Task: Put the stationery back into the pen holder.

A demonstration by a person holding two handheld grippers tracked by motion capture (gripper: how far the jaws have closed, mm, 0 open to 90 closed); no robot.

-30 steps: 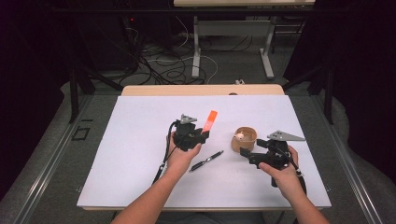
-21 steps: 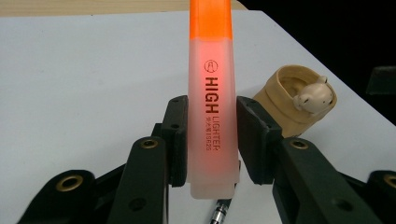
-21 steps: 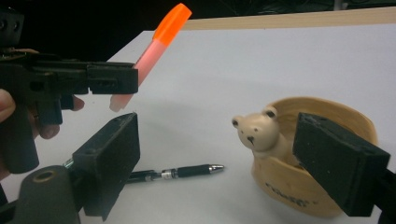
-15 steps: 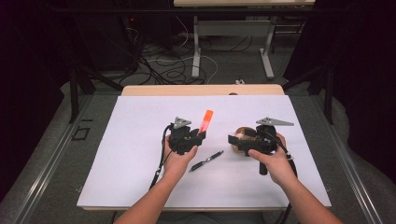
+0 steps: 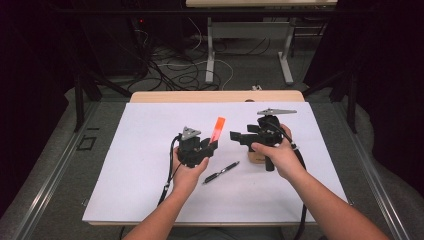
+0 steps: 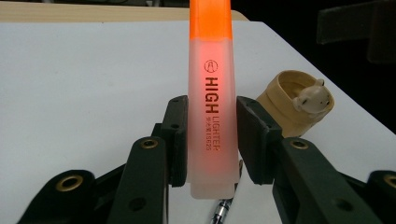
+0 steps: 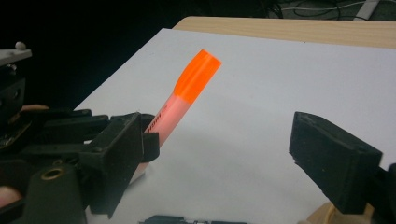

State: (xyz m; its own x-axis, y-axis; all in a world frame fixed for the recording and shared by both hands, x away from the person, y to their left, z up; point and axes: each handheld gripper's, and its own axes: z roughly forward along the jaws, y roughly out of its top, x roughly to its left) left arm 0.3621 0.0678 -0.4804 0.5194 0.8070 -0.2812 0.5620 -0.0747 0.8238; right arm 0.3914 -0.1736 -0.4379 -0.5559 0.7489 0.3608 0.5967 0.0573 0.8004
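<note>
High view: white table (image 5: 125,165), dark cabled floor behind; left tool (image 5: 214,145) clamps highlighter (image 5: 218,129), right tool (image 5: 239,136) wide

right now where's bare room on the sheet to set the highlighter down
The white sheet is bare left of the left gripper, and along its far edge. It is crowded mid-right: highlighter, pen, right gripper, tape roll.

One orange highlighter (image 5: 218,129), one dark pen (image 5: 221,172), one tan tape roll (image 6: 295,101) holding perhaps one small white piece, two grippers.
</note>
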